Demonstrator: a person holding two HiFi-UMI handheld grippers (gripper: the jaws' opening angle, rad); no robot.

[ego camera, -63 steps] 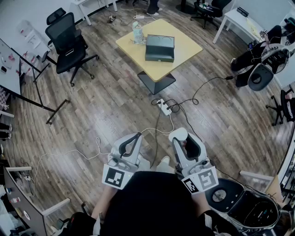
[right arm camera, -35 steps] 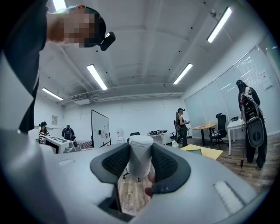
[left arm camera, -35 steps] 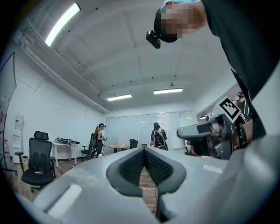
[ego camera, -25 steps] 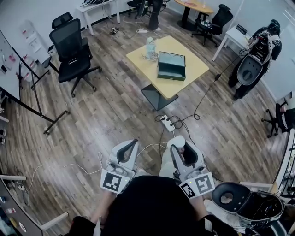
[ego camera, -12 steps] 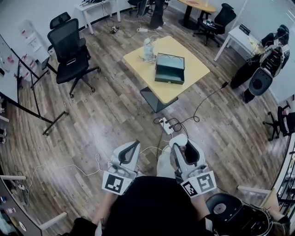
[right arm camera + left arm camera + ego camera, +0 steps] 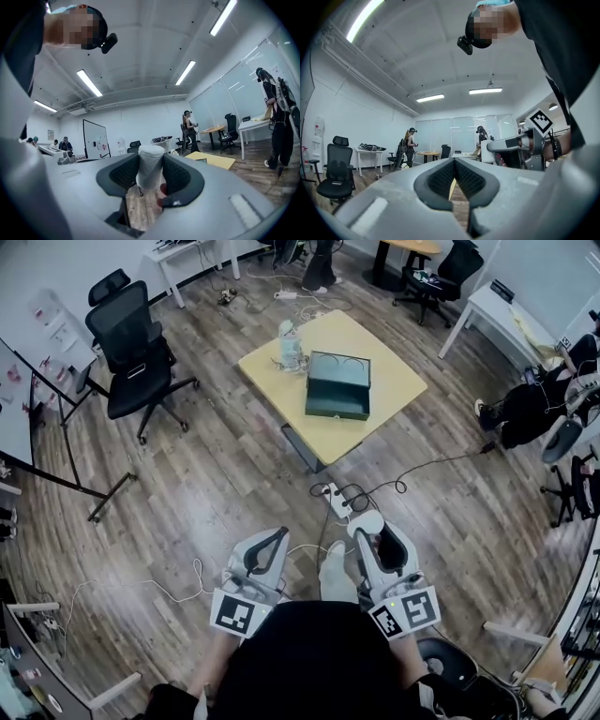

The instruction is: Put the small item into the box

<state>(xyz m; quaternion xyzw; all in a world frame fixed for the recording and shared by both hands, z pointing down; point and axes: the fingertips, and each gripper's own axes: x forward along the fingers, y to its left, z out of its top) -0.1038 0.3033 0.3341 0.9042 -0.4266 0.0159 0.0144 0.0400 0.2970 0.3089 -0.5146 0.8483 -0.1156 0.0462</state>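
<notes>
An open dark green box sits on the yellow table far ahead across the wooden floor. My right gripper is held level in front of my body and is shut on a small white cylindrical item, which stands upright between the black pads. My left gripper is beside it, shut with nothing between its pads. In the right gripper view the yellow table shows low at the right. The left gripper view catches the right gripper at its right.
A pale bottle-like object stands on the table beside the box. A power strip with cables lies on the floor between me and the table. A black office chair stands left, a whiteboard stand farther left, a white desk right.
The power strip, table and box have drifted lower in the head view as I move closer. Both grippers stay in front of my body, the right still holding the white item.
</notes>
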